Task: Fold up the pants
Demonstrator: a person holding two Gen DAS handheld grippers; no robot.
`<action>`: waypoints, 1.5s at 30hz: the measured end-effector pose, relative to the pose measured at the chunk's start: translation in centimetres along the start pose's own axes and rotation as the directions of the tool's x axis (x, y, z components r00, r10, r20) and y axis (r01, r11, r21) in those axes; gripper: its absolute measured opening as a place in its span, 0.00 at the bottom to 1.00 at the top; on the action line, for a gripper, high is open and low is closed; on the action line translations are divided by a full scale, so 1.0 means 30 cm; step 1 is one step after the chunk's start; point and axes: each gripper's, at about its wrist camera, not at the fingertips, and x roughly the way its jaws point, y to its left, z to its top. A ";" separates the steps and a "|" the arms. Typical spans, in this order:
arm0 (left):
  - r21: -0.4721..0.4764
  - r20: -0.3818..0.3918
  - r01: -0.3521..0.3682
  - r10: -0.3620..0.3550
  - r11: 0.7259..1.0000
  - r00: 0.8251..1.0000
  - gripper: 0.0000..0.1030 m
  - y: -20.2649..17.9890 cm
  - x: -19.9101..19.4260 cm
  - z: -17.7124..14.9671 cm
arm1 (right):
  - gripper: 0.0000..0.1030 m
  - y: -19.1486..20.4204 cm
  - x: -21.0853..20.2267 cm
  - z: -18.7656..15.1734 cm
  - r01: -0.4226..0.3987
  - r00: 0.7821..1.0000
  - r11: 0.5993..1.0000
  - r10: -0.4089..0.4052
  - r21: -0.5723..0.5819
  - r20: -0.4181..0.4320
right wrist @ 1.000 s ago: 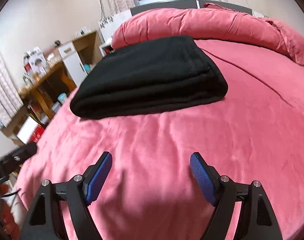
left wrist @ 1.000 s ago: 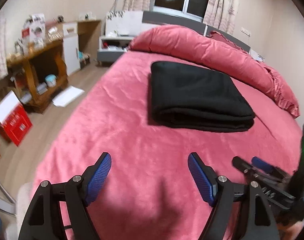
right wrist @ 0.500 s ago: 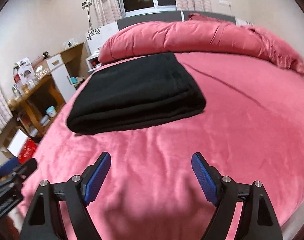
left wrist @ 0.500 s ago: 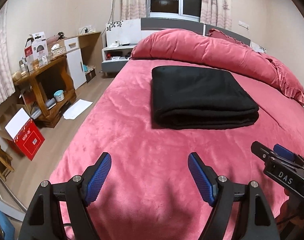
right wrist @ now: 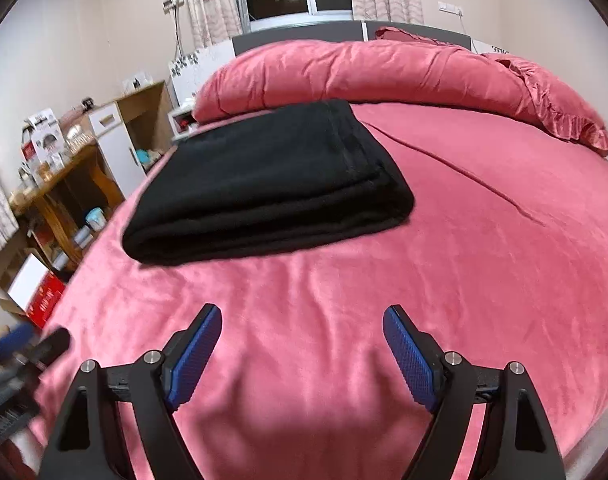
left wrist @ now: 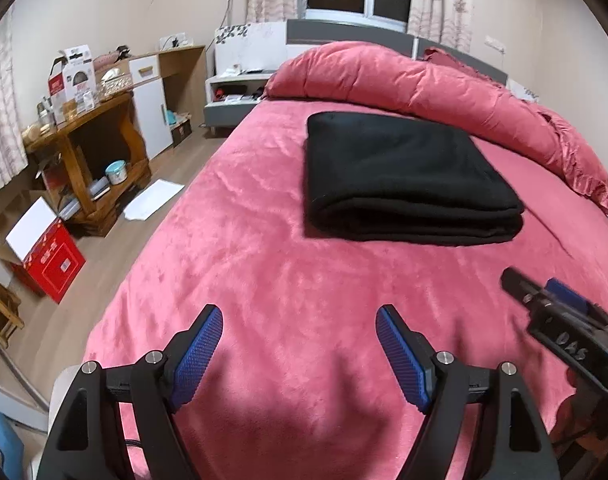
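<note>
Nearest, over the pink bed cover (left wrist: 263,280) by the bed's near edge, the left gripper (left wrist: 299,344) and the right gripper (right wrist: 301,344) hover side by side, each with jaws spread wide and nothing between them. Farther on, the black pants (left wrist: 400,176) lie folded into a thick rectangle mid-bed, just short of the rolled pink duvet (left wrist: 424,88) along the head edge

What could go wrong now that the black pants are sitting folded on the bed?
The folded black pants form a soft layered stack, so a nudge from either open gripper, left gripper or right gripper, could spread the layers. The plush pink bedspread wrinkles easily, so dragging across it might tilt the stack.
</note>
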 end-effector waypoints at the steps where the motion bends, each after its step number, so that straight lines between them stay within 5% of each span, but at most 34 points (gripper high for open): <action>1: -0.009 -0.009 -0.003 0.003 1.000 1.000 0.78 0.005 0.006 0.002 | 0.81 0.005 0.000 0.002 0.002 1.000 1.000 -0.002 -0.009 0.004; 19: -0.040 -0.022 -0.004 0.004 0.999 1.000 0.77 0.029 0.027 0.005 | 0.82 -0.032 0.036 -0.015 0.017 1.000 0.999 -0.016 0.036 -0.015; 21: -0.035 -0.006 -0.005 0.004 0.999 1.000 0.71 0.027 0.019 0.002 | 0.82 -0.026 0.028 -0.015 0.011 1.000 1.000 -0.011 0.025 -0.003; 45: -0.042 -0.017 -0.045 0.045 0.998 0.999 0.71 0.041 0.022 0.013 | 0.82 0.026 0.020 -0.028 -0.028 1.000 0.998 0.029 -0.062 0.008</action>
